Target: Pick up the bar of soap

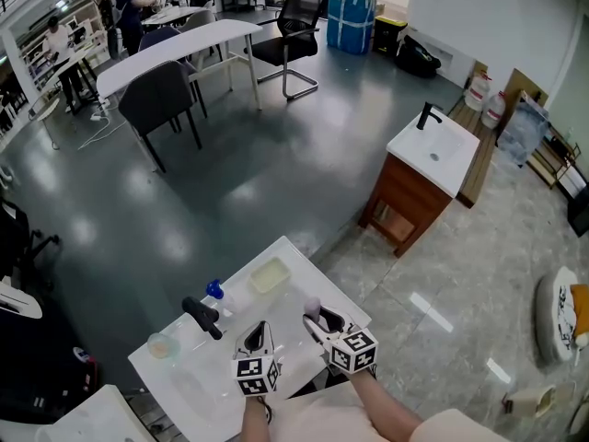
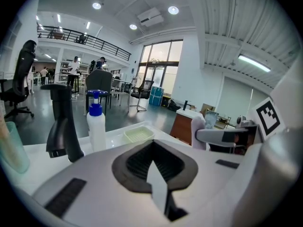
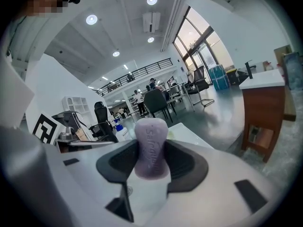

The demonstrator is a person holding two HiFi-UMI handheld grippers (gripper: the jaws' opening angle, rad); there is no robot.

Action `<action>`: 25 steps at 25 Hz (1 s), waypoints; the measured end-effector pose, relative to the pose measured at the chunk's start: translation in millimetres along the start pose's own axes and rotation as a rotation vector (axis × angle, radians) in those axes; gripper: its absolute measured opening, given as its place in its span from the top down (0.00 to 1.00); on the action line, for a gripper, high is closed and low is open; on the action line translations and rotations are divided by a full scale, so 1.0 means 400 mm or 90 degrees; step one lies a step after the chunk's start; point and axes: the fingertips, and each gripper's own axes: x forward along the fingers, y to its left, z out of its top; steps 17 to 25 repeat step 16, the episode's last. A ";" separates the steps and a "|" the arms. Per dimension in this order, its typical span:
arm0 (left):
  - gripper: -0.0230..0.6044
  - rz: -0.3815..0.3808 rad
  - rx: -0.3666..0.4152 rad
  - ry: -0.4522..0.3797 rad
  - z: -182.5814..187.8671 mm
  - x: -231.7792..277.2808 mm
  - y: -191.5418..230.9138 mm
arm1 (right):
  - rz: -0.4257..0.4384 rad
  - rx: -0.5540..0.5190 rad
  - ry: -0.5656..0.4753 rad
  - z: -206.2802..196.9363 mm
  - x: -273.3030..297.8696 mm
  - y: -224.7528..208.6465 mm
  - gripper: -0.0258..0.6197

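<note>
While the right hand-held gripper [image 3: 151, 161] reaches over the right part of the white tabletop [image 1: 198, 371], its jaws are clamped on the bar of soap [image 3: 151, 145], a lilac bar standing upright between the dark pads. The left hand-held gripper [image 1: 258, 328], just beside it, has its jaws together with nothing between them. Beyond both lie a pale green soap dish [image 1: 271, 275], a blue-capped pump bottle [image 1: 216, 294] and a black tap [image 1: 202, 317].
</note>
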 end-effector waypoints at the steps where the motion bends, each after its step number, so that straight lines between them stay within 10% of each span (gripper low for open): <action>1: 0.96 0.000 0.000 -0.001 0.000 0.000 -0.001 | 0.002 0.003 0.000 -0.003 0.000 0.001 0.68; 25: 0.96 -0.010 0.012 -0.005 -0.003 0.009 -0.022 | -0.008 0.037 -0.014 -0.012 -0.020 -0.026 0.68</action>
